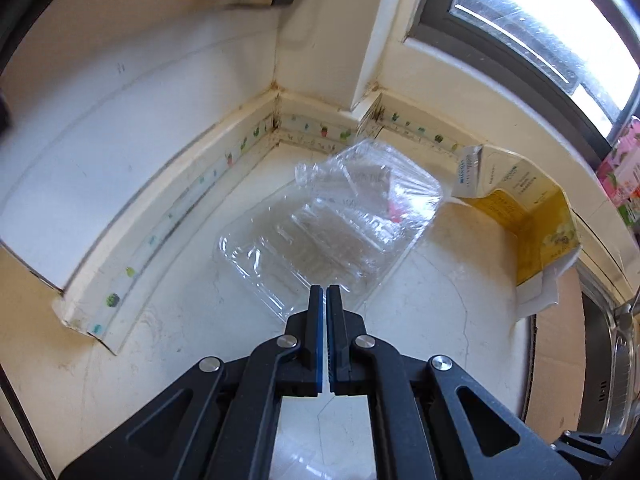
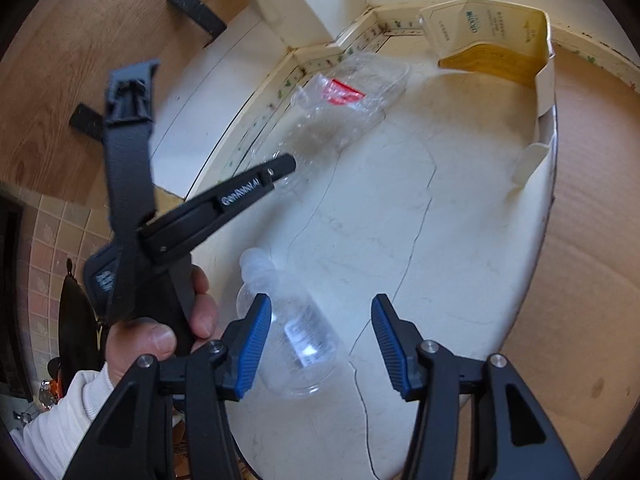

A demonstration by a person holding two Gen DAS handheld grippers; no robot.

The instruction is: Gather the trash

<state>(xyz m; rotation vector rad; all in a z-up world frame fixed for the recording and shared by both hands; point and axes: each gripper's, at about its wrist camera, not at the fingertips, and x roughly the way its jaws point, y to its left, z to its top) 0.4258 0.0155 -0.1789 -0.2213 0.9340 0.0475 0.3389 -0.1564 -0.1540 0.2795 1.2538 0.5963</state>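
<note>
A clear plastic clamshell box [image 1: 328,220] with a red label lies on the white cracked counter [image 1: 440,300], near the corner. My left gripper [image 1: 325,292] is shut, its tips pinching the box's near rim; the right wrist view shows that gripper [image 2: 286,164] at the end of the box [image 2: 340,100]. A clear plastic bottle [image 2: 292,320] lies on its side on the counter [image 2: 440,200]. My right gripper [image 2: 320,300] stands open over it. The bottle rests beside the left finger, and neither pad presses on it.
An opened yellow and white carton [image 1: 520,208] [image 2: 492,40] stands against the back wall. Brown cardboard [image 2: 592,240] covers the counter's right side, next to a steel sink [image 1: 616,360]. A hand [image 2: 160,332] in a white sleeve holds the left gripper. Wooden floor [image 2: 80,40] lies beyond the counter's left edge.
</note>
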